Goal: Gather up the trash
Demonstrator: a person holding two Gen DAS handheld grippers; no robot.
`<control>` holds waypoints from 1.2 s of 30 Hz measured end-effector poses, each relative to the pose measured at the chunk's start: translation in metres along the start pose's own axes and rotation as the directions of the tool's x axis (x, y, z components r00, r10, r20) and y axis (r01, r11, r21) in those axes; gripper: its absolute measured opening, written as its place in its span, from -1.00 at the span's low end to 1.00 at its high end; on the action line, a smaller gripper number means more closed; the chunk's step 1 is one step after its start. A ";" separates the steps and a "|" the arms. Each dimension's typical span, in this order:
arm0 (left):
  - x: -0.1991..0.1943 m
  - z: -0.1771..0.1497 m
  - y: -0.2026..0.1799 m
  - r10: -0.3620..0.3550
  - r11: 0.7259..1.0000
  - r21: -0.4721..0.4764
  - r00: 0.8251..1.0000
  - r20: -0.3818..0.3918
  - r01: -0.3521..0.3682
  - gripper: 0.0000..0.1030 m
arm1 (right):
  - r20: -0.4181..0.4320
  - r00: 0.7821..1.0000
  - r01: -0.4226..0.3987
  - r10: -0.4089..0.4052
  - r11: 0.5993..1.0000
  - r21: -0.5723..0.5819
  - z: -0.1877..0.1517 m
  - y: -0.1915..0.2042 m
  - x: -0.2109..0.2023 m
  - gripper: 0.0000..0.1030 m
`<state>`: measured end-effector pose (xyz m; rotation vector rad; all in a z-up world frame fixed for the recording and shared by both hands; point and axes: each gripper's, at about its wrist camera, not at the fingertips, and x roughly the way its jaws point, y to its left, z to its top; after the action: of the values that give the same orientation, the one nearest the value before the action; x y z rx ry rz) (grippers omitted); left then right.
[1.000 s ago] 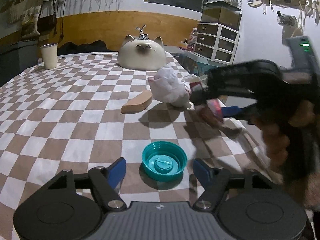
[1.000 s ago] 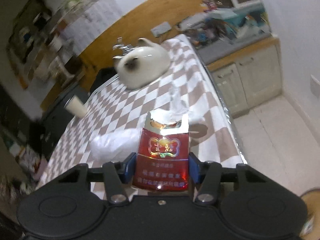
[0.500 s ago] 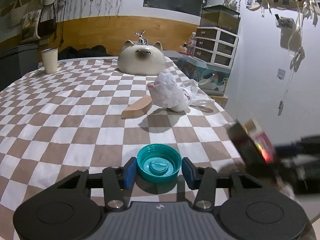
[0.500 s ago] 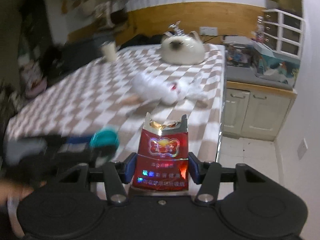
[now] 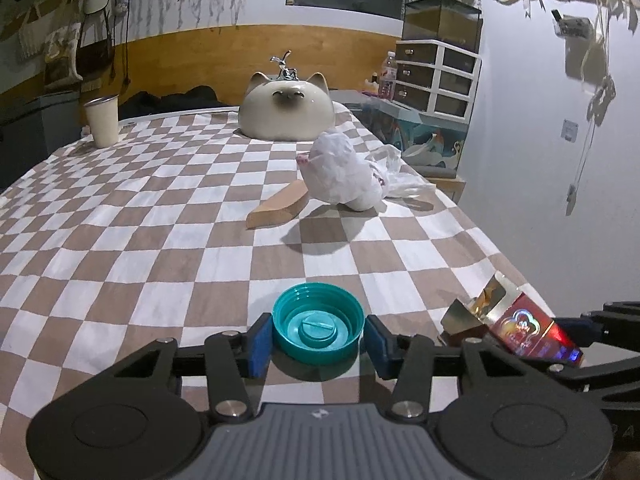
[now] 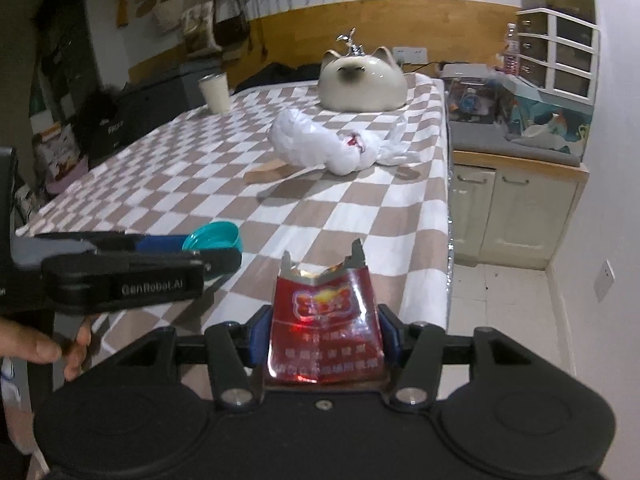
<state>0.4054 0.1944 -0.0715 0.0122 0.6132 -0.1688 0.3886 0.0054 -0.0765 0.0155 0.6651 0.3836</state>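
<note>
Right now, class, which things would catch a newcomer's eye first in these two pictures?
A teal lid sits clamped between the left gripper pads, low over the checkered tablecloth. The right gripper holds a torn red cigarette pack. Behind them, a crumpled white plastic bag lies before a cat-shaped ceramic pot.

The small print on the crumpled red foil cigarette pack (image 6: 325, 328) is too blurred to read. A crumpled white plastic bag (image 5: 340, 174) hides the far end of the flat tan wooden wedge (image 5: 278, 205). The person's hand (image 6: 44, 350) is cut off by the right wrist view's left edge.
</note>
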 end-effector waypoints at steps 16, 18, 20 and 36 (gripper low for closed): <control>-0.038 -0.016 -0.008 0.048 0.998 -0.033 0.999 0.010 -0.047 -0.05 | 0.044 0.999 0.027 -0.027 1.000 0.017 -0.010 0.000 -0.023 0.03; -0.048 -0.022 -0.008 0.057 0.997 -0.050 0.998 0.009 -0.056 -0.05 | 0.056 0.998 0.033 -0.033 0.999 0.014 -0.011 0.000 -0.029 0.03; -0.058 -0.027 -0.008 0.068 0.996 -0.063 0.998 0.013 -0.068 -0.05 | 0.068 0.997 0.036 -0.037 0.999 0.014 -0.011 -0.001 -0.036 0.03; -0.156 -0.048 -0.036 0.097 0.992 -0.086 0.989 0.111 -0.087 -0.05 | 0.160 0.985 0.067 -0.066 0.998 0.000 -0.033 -0.003 -0.106 0.03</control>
<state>0.2463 0.1854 -0.0200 -0.0470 0.5030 -0.0546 0.2937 -0.0378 -0.0391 0.0184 0.5048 0.3164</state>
